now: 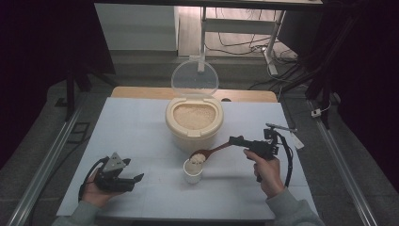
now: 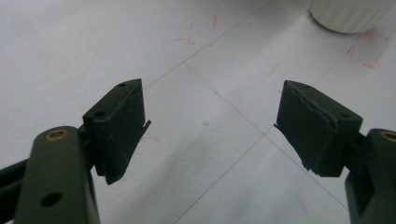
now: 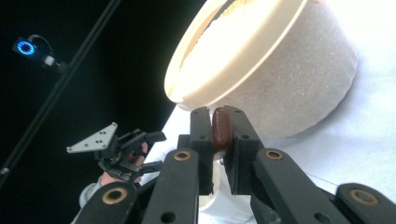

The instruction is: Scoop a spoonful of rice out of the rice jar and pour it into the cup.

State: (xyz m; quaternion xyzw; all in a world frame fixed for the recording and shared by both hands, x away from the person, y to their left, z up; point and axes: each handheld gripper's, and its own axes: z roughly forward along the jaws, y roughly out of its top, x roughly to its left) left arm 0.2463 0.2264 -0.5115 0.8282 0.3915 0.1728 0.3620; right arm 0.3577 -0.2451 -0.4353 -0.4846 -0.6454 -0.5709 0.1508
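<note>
Spoon (image 1: 214,151), brown wood, sits level over the small white cup (image 1: 193,171) with its bowl heaped with rice (image 1: 198,158), right above the cup's mouth. Right gripper (image 1: 236,140) is clamped tight on the handle end; in the right gripper view the brown handle tip (image 3: 221,127) is pinched between the two pads. Left gripper (image 1: 135,180) rests low at the near left of the white table (image 1: 131,127), jaws spread wide with nothing between them, well apart from the cup.

Risks, as judged:
- Grip is at the very end of the handle, so the loaded bowl has long leverage; handle could twist in the pads and dump rice early or off to one side.
- Cup mouth is narrow next to the heap, so tipping too fast likely scatters grains onto the table. One stray grain (image 2: 204,123) already lies on the table between the left jaws.
- Cup is light and nobody holds it; a knock from the spoon could tip it or slide it.
- Rice container (image 1: 194,121) is just behind the spoon, so a backswing could hit its rim.

Counts: one spoon, one cup, one rice container with one clear lid (image 1: 195,80) standing open, two grippers, one table.
</note>
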